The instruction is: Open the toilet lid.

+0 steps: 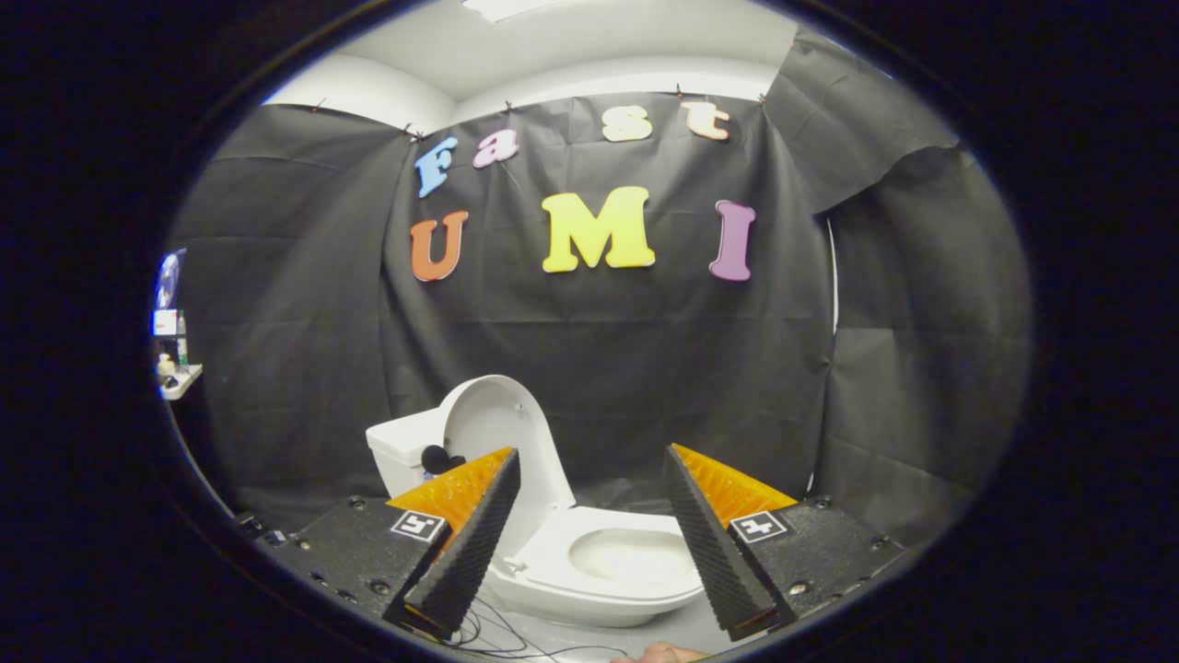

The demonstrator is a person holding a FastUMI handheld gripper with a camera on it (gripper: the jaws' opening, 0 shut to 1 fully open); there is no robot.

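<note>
A white toilet [589,571] stands ahead on the floor, between and beyond my fingers. Its lid [502,433] is raised upright and leans back toward the white tank [401,451], leaving the seat and bowl [636,557] uncovered. My gripper [589,460] is open and holds nothing, with its two fingers spread wide on either side of the bowl. The left finger [470,534] covers part of the lid's lower edge and of the tank. A small dark object [440,458] sits by the tank, just behind the left finger.
Black cloth walls close the booth behind and beside the toilet. A small shelf [180,379] with bottles hangs on the left wall. Thin cables [497,635] lie on the pale floor in front of the toilet base. Part of a hand [659,654] shows below the fingers.
</note>
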